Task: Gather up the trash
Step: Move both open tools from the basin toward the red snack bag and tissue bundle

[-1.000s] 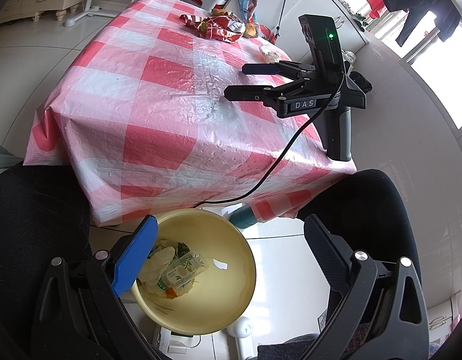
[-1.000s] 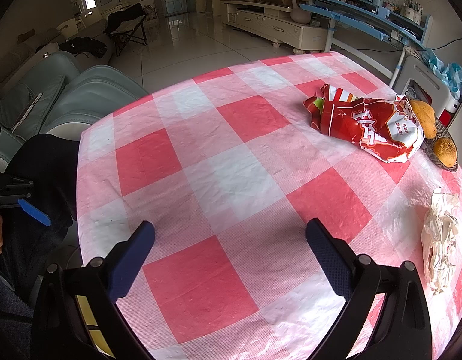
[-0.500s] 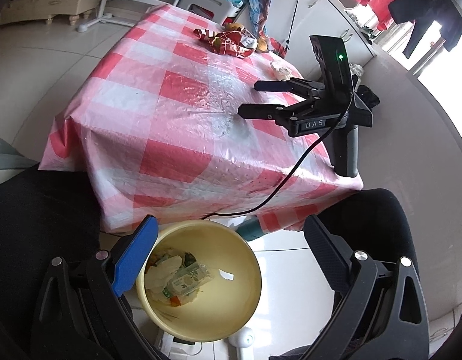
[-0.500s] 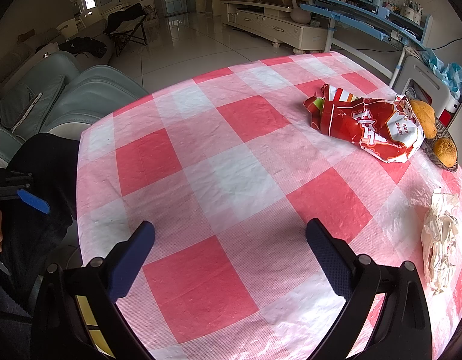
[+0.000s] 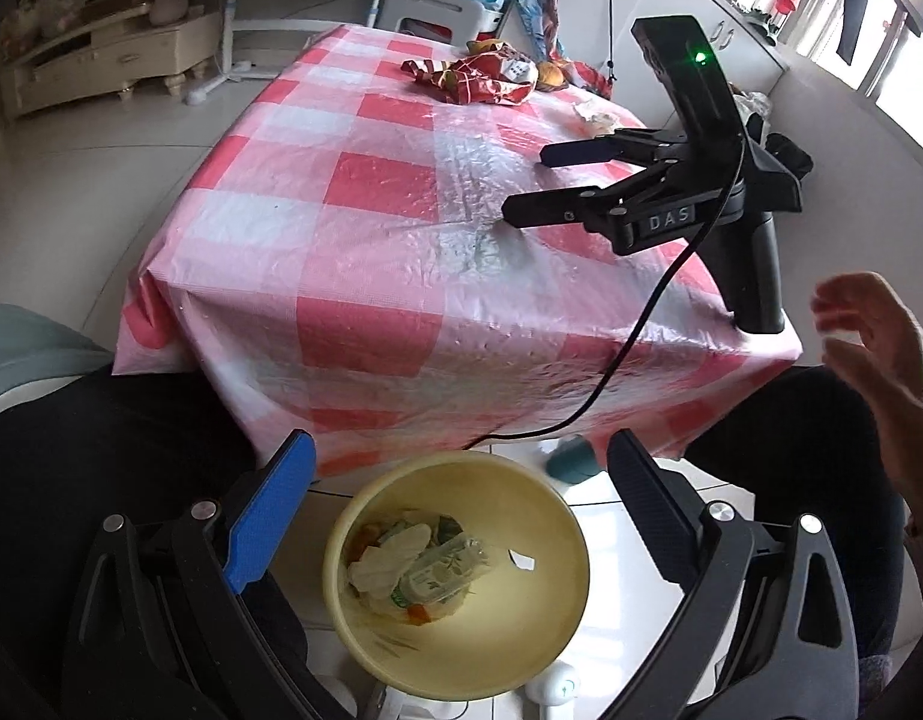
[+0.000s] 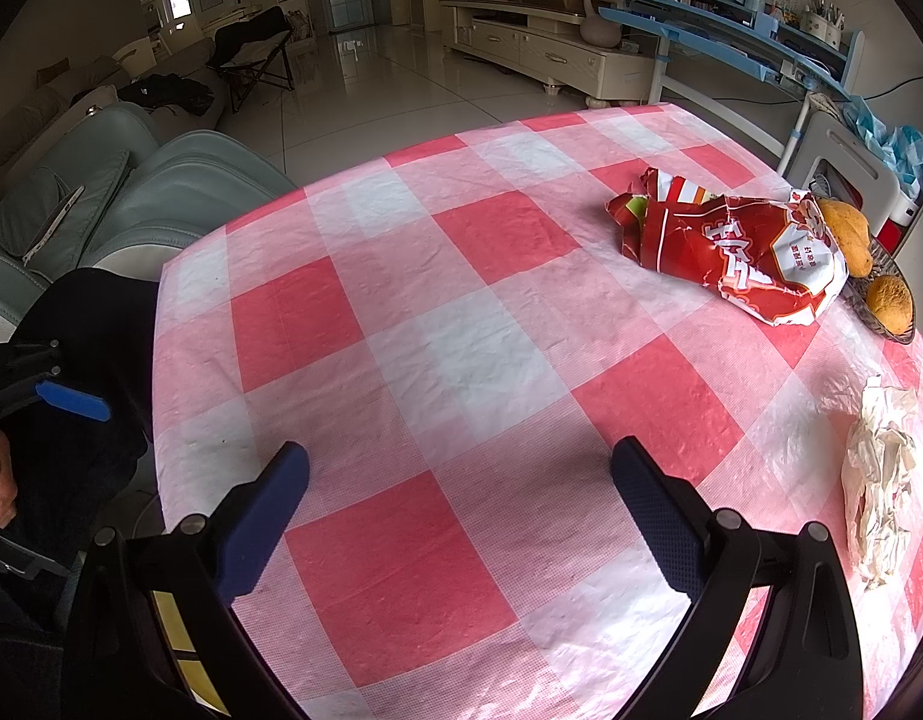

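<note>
Two grippers, both spread wide w/ nothing held: left gripper (image 5: 458,495) hangs over round yellow plastic bin (image 5: 461,654) w/ trash inside; right gripper (image 6: 458,495) sits on red-checked tablecloth (image 6: 461,360). Crumpled red snack bag (image 6: 743,252) & white wrapper (image 6: 878,474) lie apart.

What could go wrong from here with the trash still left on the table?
The right hand-held gripper stands unheld near the table edge; its cable hangs over and a snag might topple it. The red snack bag touches the fruit basket, so grabbing it could shift the fruit. The crumpled wrapper may tear.
</note>
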`<action>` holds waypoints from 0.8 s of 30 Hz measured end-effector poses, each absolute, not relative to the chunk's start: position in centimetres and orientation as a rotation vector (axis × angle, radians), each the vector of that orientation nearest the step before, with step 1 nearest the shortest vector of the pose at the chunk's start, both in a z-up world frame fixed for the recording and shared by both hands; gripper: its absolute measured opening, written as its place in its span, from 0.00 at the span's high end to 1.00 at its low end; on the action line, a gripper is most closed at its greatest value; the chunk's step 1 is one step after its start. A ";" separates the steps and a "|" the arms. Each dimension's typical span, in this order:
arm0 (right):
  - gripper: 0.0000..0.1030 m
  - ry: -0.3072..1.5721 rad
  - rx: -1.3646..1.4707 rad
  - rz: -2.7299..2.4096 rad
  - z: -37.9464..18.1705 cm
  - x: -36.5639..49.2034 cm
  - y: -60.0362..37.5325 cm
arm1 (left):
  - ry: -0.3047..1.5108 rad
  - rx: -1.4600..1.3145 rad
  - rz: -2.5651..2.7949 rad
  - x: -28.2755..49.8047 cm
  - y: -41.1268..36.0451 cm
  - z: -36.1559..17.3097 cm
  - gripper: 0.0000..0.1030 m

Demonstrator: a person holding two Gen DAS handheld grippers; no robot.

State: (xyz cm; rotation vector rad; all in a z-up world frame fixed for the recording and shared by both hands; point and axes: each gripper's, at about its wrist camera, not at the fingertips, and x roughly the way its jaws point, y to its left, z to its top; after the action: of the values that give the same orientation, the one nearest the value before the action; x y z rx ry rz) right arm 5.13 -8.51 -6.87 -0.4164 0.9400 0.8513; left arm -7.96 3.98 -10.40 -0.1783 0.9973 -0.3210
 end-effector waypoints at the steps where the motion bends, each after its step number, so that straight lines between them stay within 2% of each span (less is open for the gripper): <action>1: 0.07 0.940 -0.416 0.851 -6.9 5.1 -8.5 | 0.997 -0.175 -0.319 -8.0 3.9 -10.4 0.09; 24: 0.07 0.940 -0.417 0.852 -6.9 5.2 -8.5 | 1.007 -0.166 -0.356 -7.9 3.5 -10.6 0.08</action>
State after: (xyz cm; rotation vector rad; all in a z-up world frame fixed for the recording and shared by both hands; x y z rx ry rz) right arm 5.22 -8.46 -6.88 -0.4165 0.9404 0.8516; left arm -7.93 3.51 -10.63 -0.1658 1.0067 -0.3555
